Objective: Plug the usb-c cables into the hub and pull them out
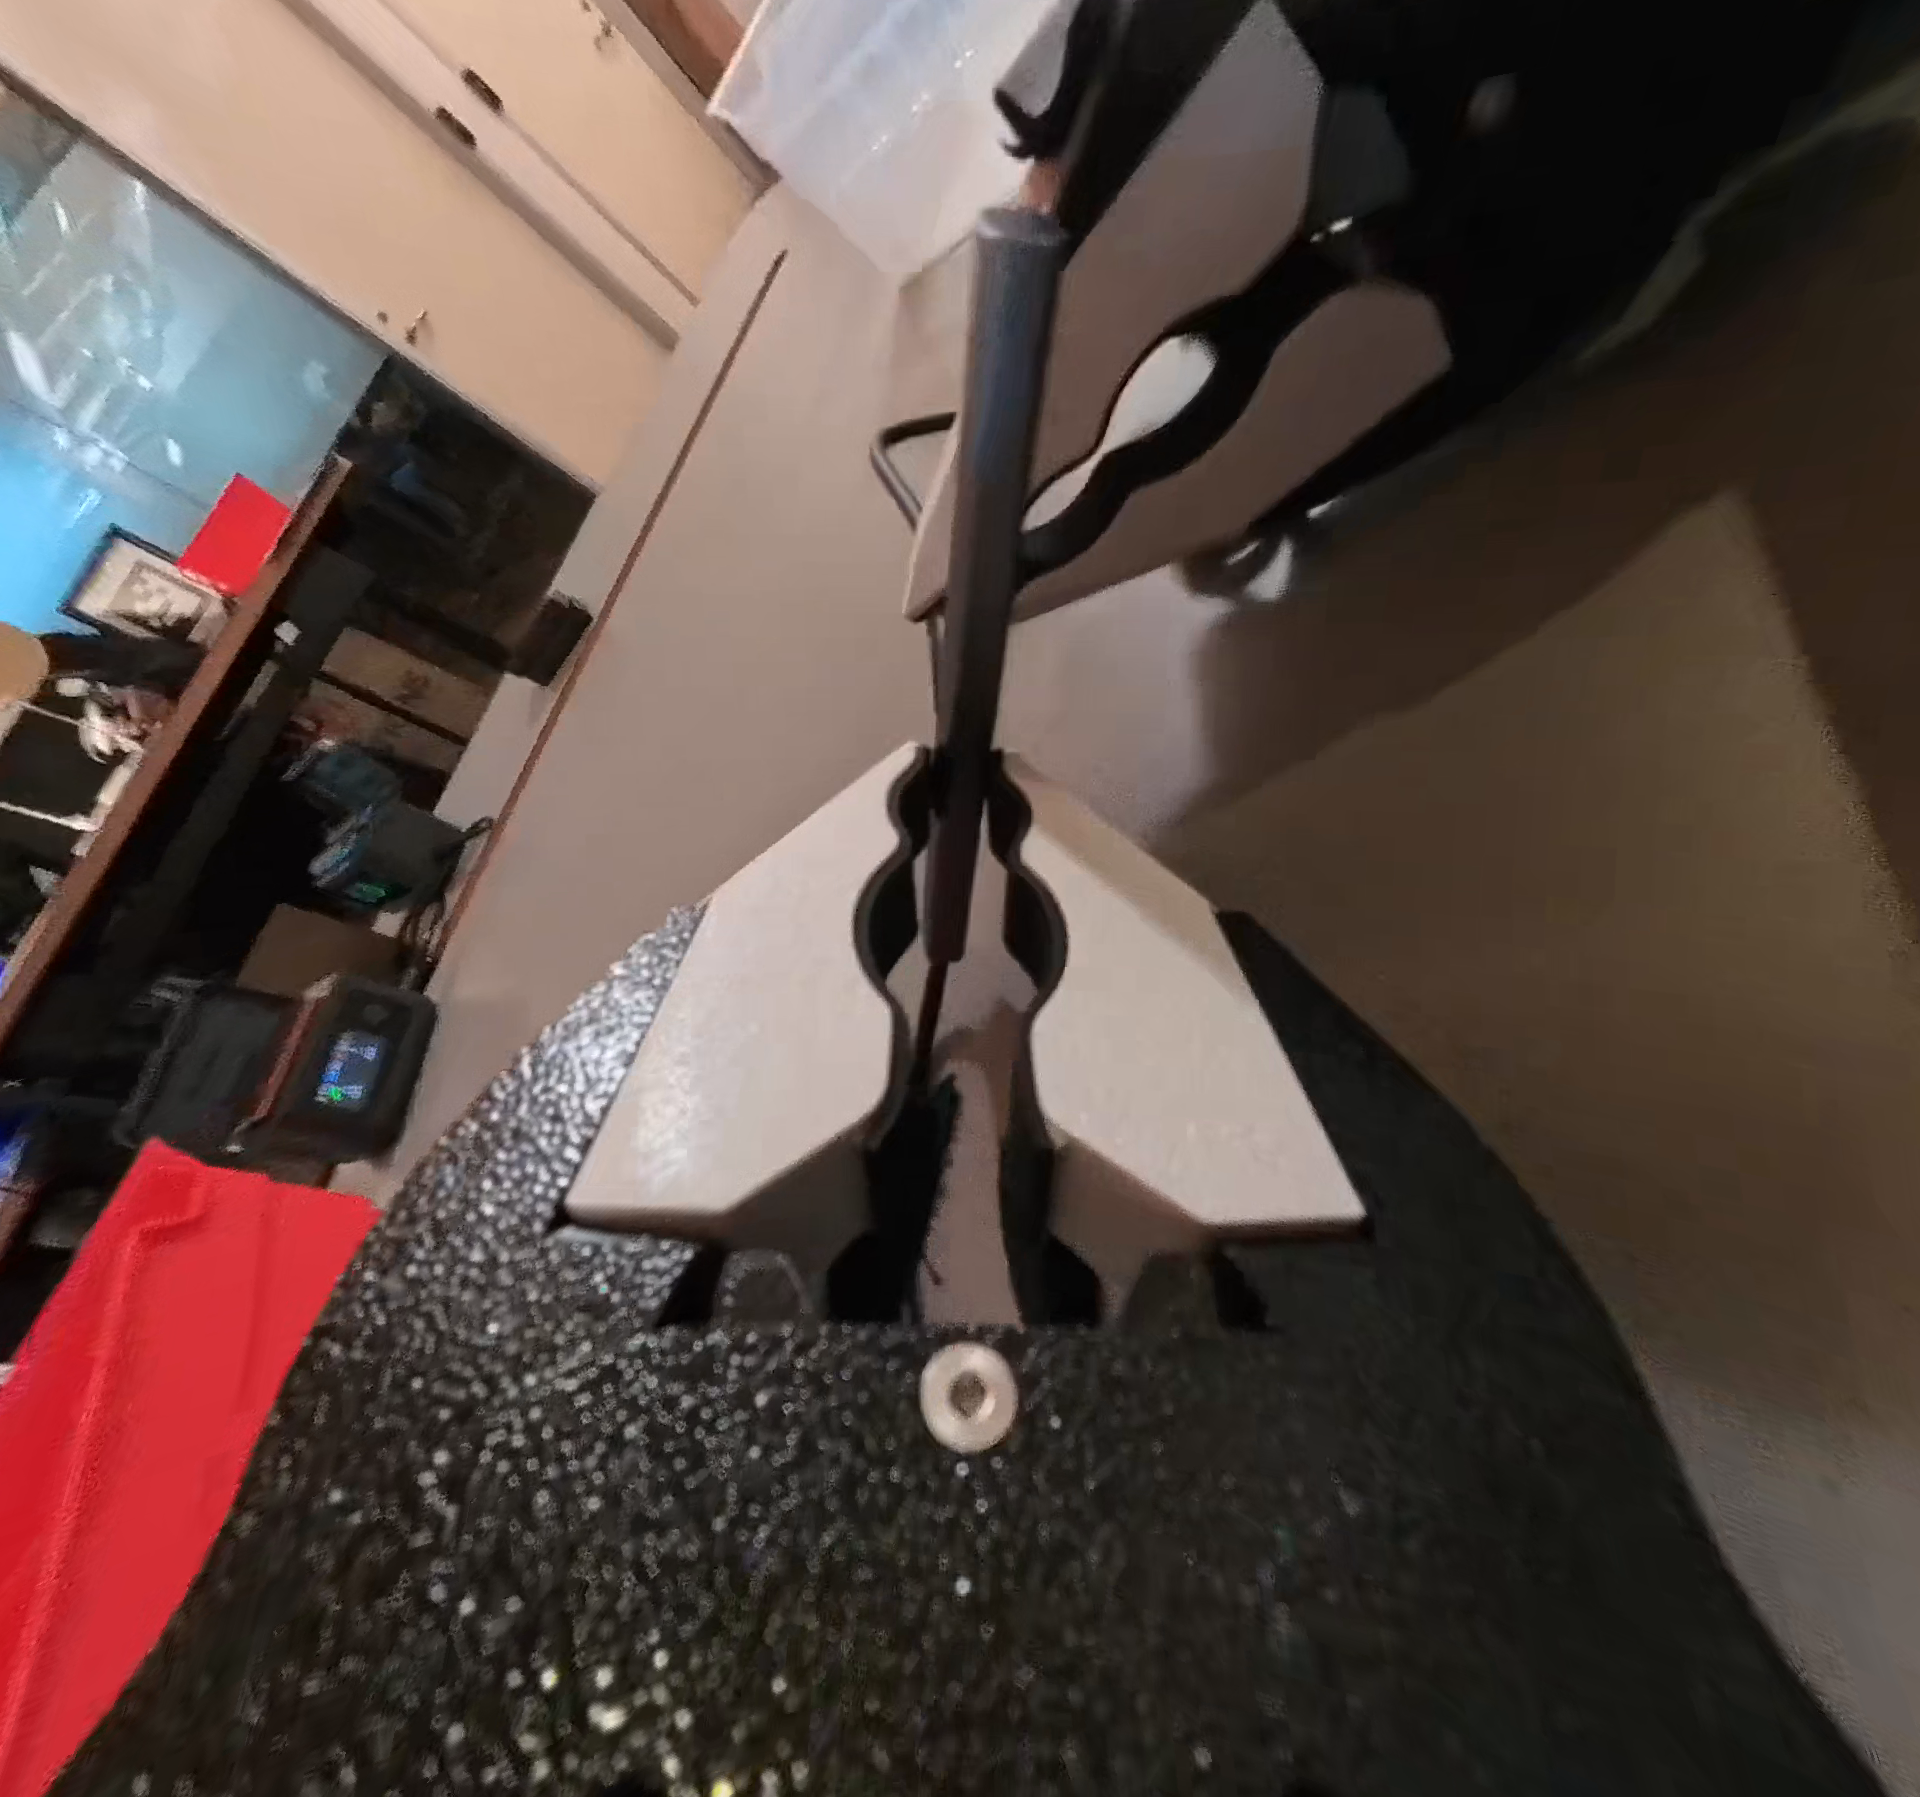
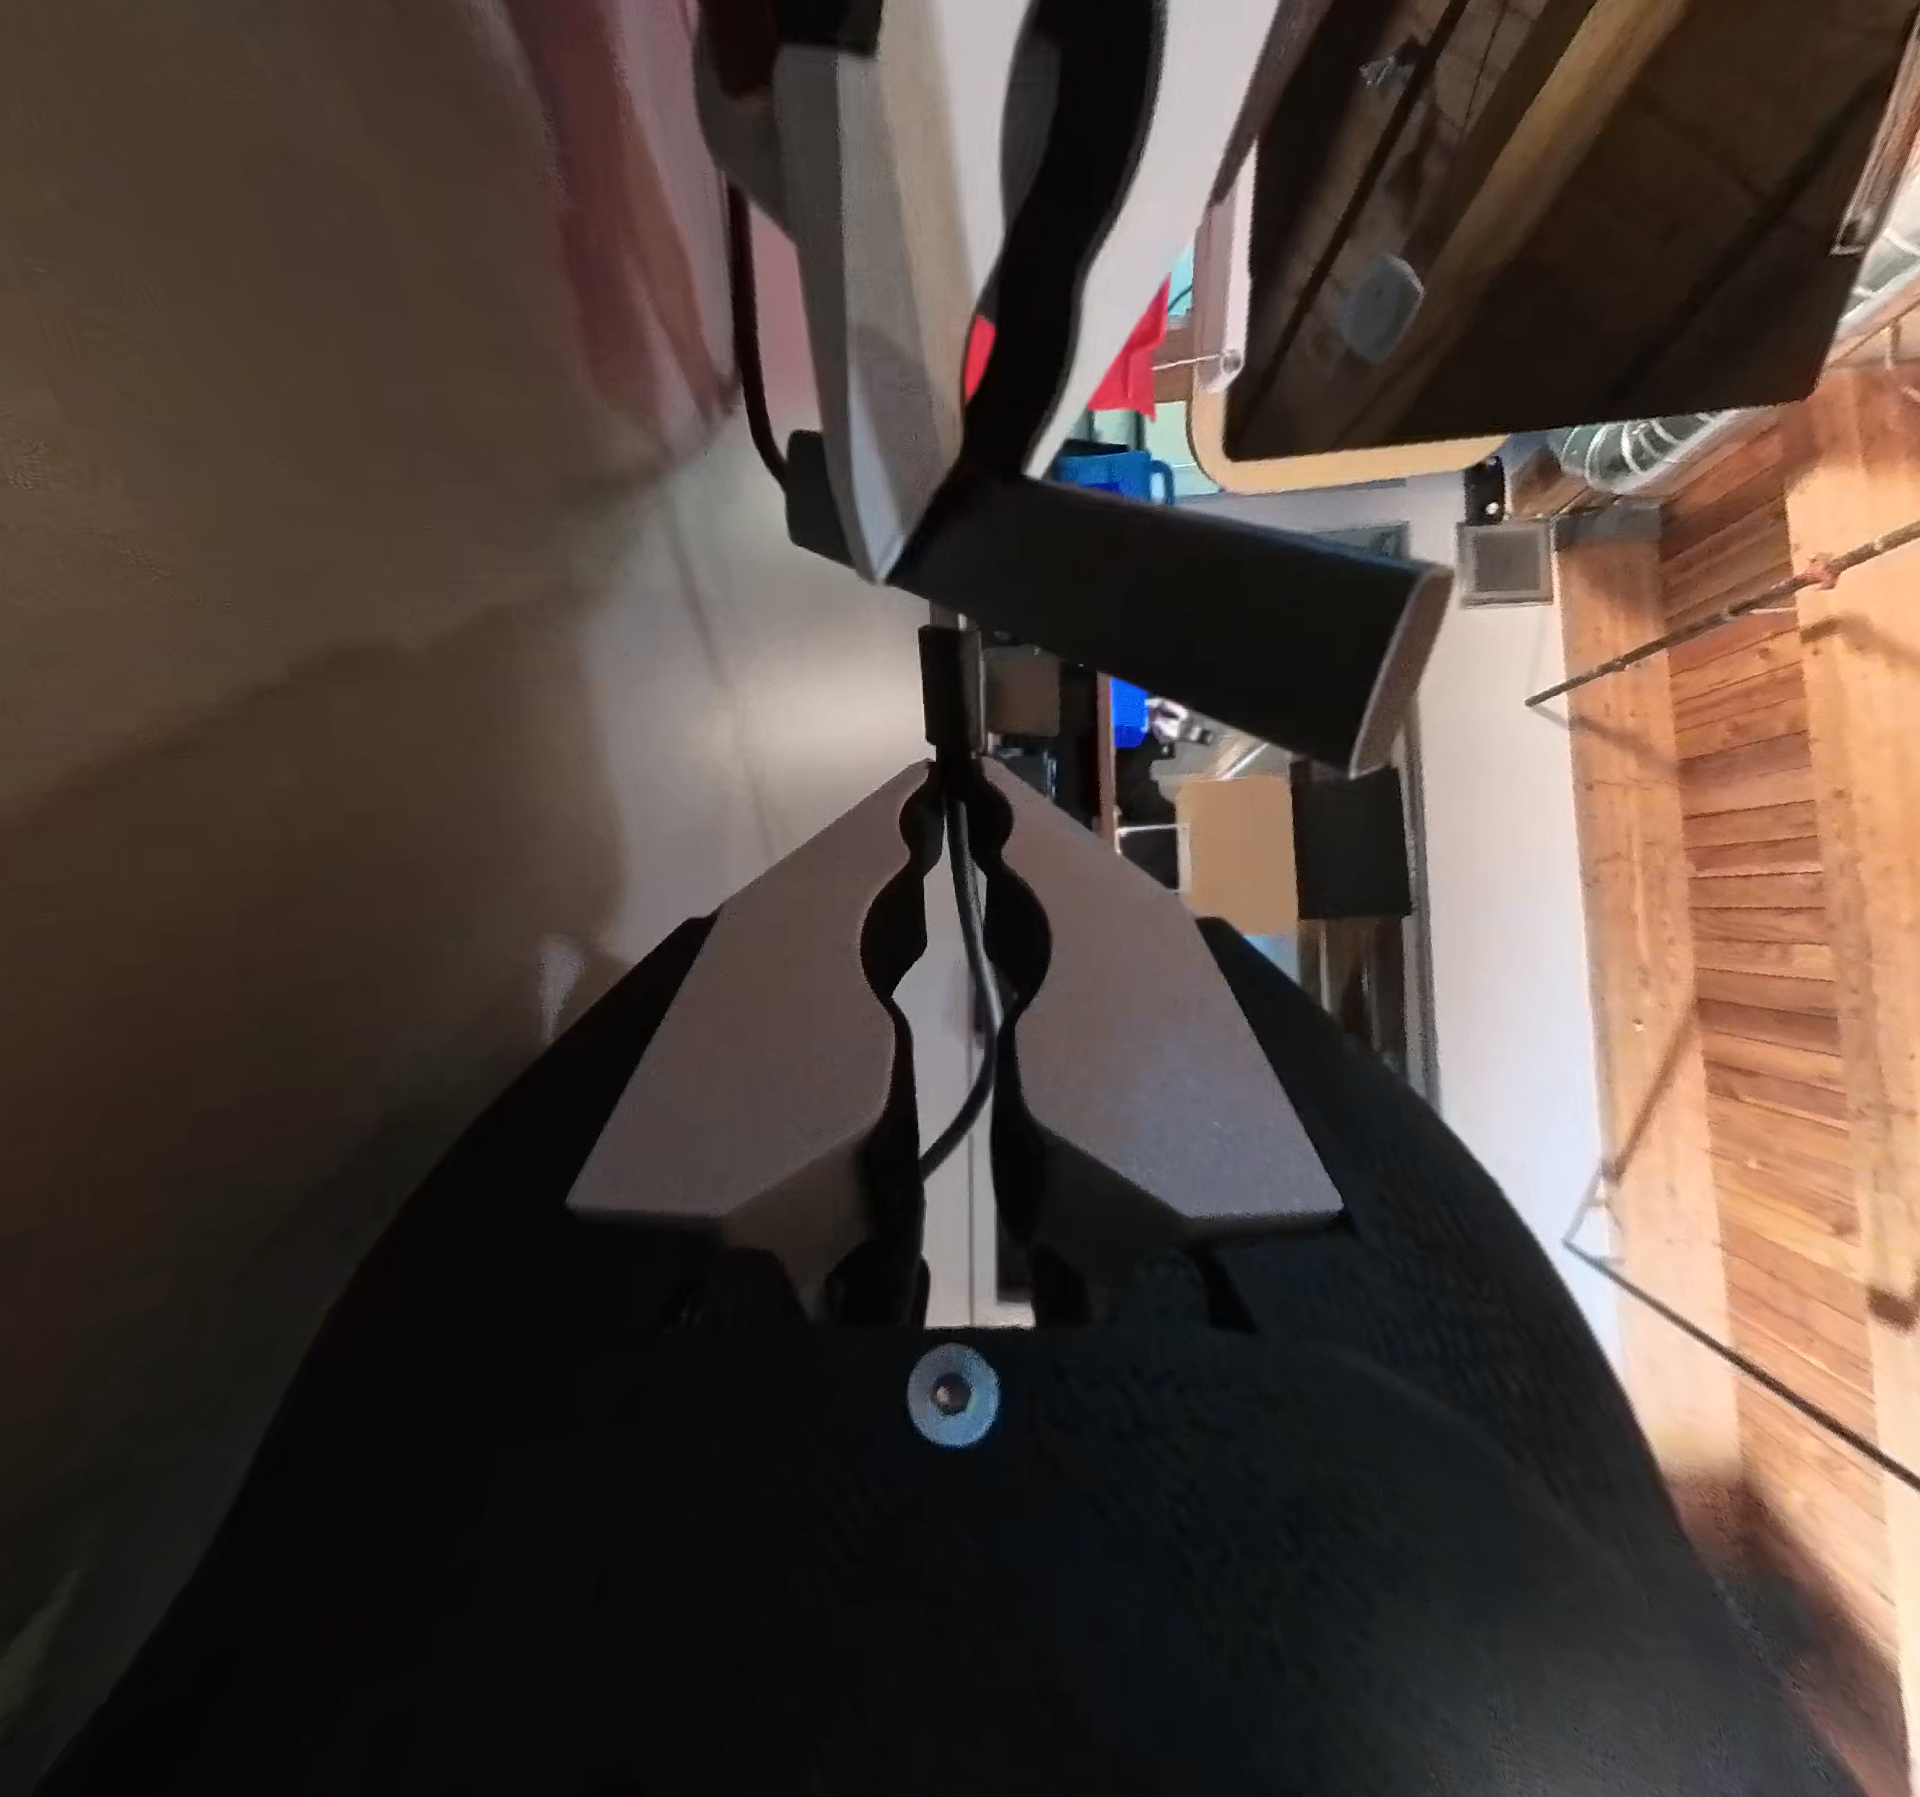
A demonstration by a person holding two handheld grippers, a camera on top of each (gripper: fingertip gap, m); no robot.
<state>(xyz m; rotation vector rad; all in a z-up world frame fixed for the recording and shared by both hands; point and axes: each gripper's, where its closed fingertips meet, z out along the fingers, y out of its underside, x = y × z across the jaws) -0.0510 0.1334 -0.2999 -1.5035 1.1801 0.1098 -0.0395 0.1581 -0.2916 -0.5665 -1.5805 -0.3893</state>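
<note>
My left gripper (image 1: pixel 961 760) is shut on one end of a slim dark grey hub (image 1: pixel 992 500), seen edge-on and pointing away. In the right wrist view the hub (image 2: pixel 1174 615) is a dark bar held by the left gripper (image 2: pixel 894 542) at its left end, with its own black lead (image 2: pixel 746 345) trailing off there. My right gripper (image 2: pixel 954 776) is shut on a black usb-c cable (image 2: pixel 971 916) just behind its plug (image 2: pixel 951 693). The plug tip meets the hub's side; how deep it sits is not clear. The right gripper's fingers (image 1: pixel 1195 220) show behind the hub.
A red cloth (image 1: pixel 156 1435) and a small device with a lit screen (image 1: pixel 353 1061) lie at the left. A clear plastic bin (image 1: pixel 883 33) and cabinets (image 1: pixel 416 85) stand beyond. A wooden plank wall (image 2: pixel 1766 864) and dark wooden furniture (image 2: pixel 1558 137) are at the right.
</note>
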